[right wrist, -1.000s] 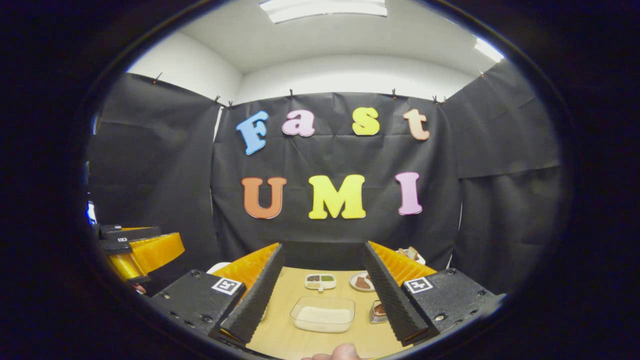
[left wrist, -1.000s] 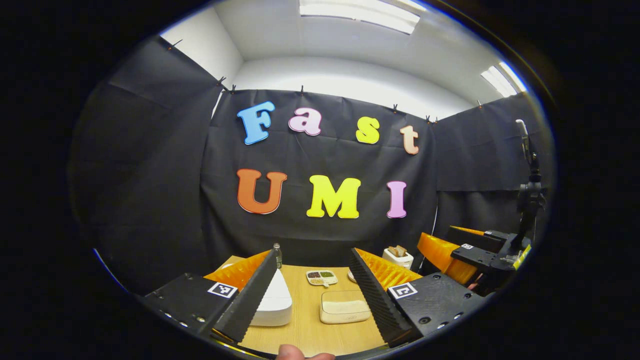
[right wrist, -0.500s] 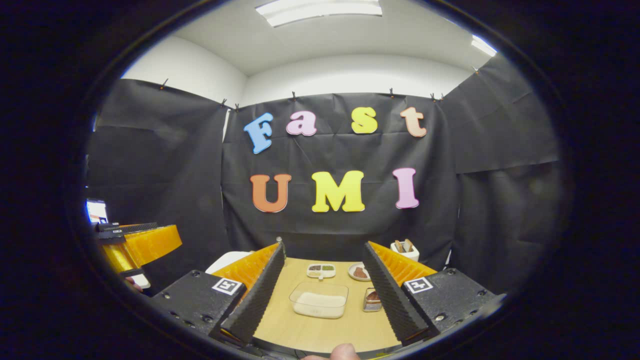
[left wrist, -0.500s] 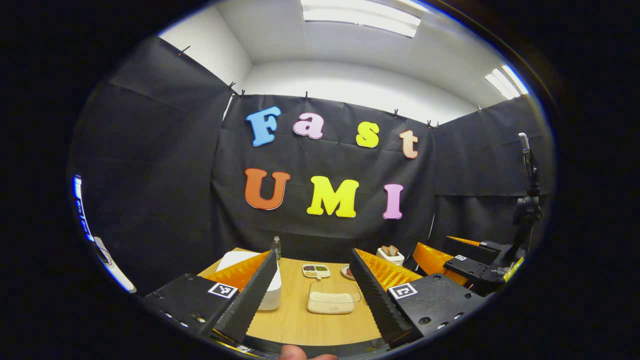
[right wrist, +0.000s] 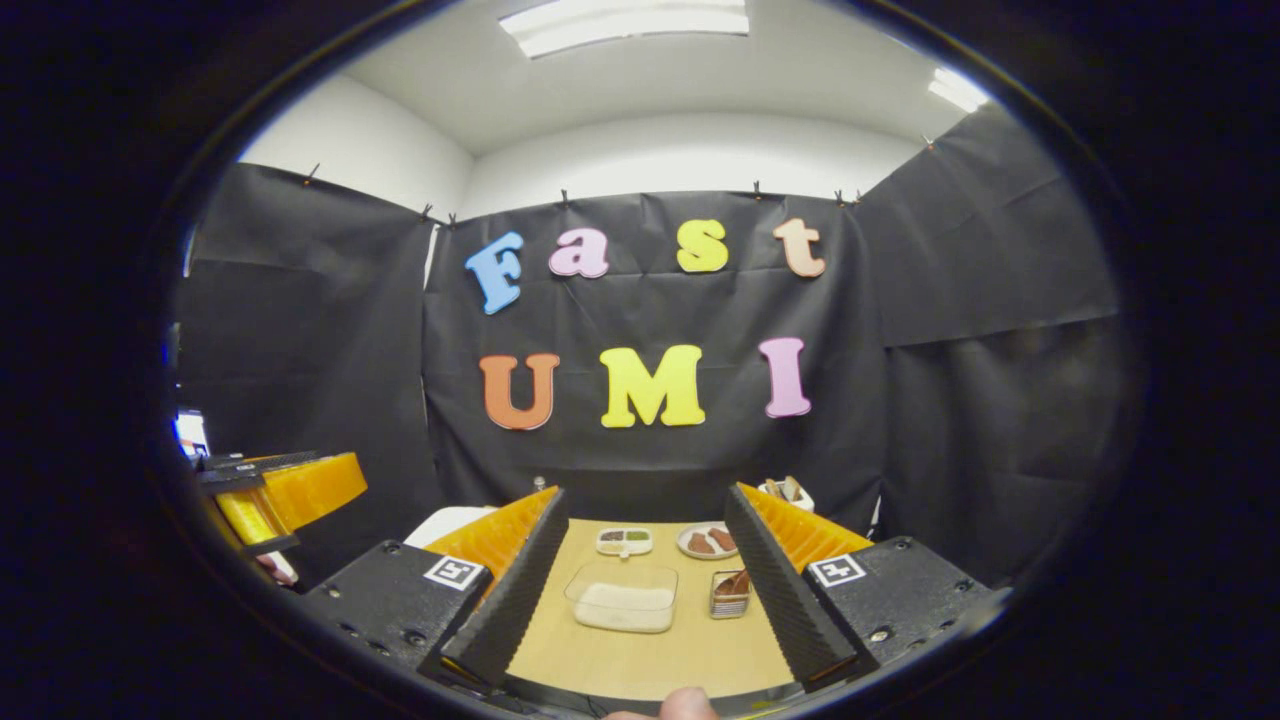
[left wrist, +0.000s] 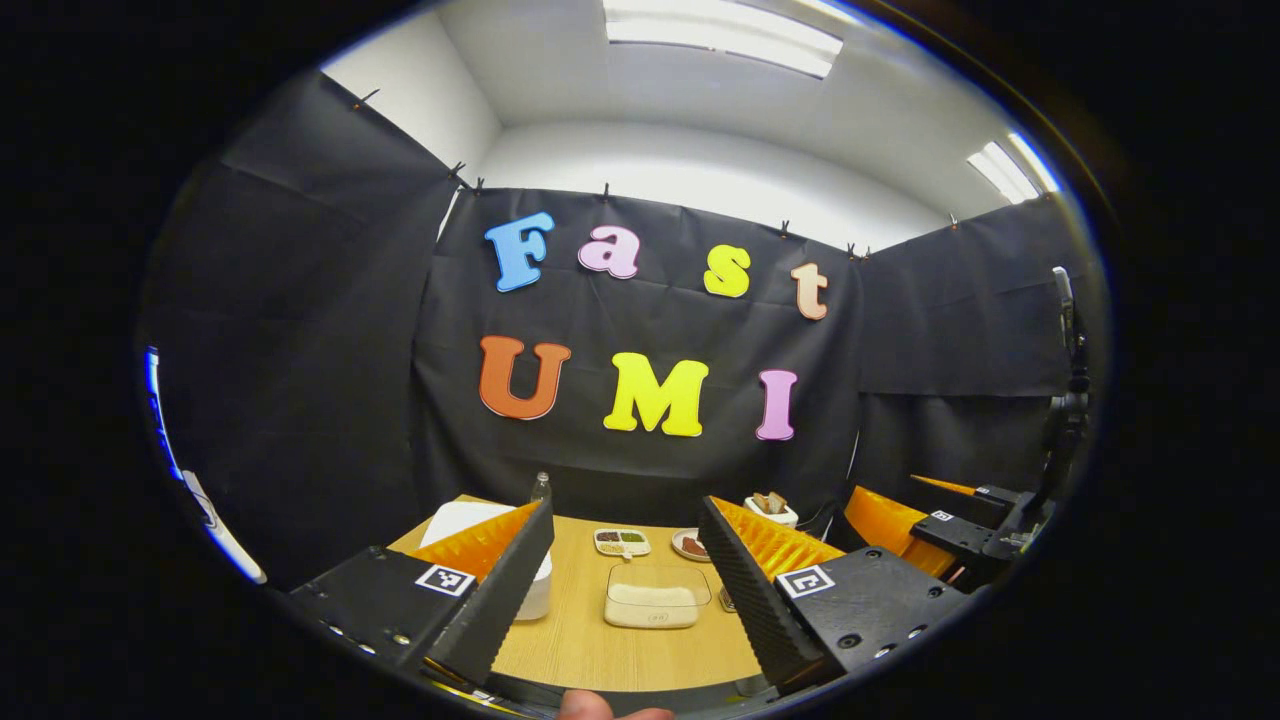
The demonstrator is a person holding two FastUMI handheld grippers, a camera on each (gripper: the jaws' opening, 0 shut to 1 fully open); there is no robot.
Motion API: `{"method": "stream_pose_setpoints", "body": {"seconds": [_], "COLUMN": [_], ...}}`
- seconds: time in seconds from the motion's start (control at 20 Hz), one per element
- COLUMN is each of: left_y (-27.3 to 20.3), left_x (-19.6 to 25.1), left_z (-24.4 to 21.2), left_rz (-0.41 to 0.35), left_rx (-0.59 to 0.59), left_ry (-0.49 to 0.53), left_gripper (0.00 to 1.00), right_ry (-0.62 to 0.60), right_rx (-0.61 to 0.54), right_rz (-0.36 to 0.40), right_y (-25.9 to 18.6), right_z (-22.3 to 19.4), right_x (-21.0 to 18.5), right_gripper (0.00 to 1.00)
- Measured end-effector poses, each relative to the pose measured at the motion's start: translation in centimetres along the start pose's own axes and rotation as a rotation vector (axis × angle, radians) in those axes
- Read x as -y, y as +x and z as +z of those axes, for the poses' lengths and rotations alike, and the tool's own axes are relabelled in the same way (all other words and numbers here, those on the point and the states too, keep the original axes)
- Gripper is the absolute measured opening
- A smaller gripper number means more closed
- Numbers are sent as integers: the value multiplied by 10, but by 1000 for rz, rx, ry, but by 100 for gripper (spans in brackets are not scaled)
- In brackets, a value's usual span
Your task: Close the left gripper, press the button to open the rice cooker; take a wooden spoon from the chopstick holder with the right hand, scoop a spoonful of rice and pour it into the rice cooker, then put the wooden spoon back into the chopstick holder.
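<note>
Rice cooker (left wrist: 470, 530) sits on the table (left wrist: 590, 640) at about ten o'clock from the spread, empty left hand-held gripper (left wrist: 625, 590), which is nearer than the right.

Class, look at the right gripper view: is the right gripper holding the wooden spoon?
No: the right gripper is open, with bare table between its fingers.

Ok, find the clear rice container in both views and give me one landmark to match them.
Left gripper view: the rice container sits low centre on the table, between the left gripper fingers.
Right gripper view: the rice container again sits low centre, between the right gripper fingers.
Shared landmark: the small divided dish lies just behind it.
</note>
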State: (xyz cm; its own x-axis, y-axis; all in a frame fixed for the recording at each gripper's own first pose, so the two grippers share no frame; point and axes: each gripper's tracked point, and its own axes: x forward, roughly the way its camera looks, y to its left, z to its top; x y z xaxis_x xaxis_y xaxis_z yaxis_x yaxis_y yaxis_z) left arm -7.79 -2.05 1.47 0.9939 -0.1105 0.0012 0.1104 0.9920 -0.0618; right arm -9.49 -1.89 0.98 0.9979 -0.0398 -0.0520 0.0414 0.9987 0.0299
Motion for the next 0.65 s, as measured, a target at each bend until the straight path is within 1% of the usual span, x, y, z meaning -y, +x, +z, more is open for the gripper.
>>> {"method": "stream_pose_setpoints", "body": {"seconds": [0.35, 0.45, 0.5, 0.65], "left_y": [-9, -9, -9, -10], "left_x": [-20, -25, -27, -30], "left_z": [2, 1, 2, 3], "left_rz": [9, 13, 13, 13], "left_rx": [3, 5, 8, 11], "left_ry": [9, 16, 18, 21], "left_gripper": [94, 94, 94, 94], "right_ry": [-21, -24, -24, -27], "right_rx": [0, 1, -2, 0], "right_rz": [20, 24, 27, 35], "right_y": [-2, -1, -2, 0], "right_z": [0, -1, -1, -1], "right_x": [-24, -29, -32, -40], "right_gripper": [100, 99, 100, 100]}}
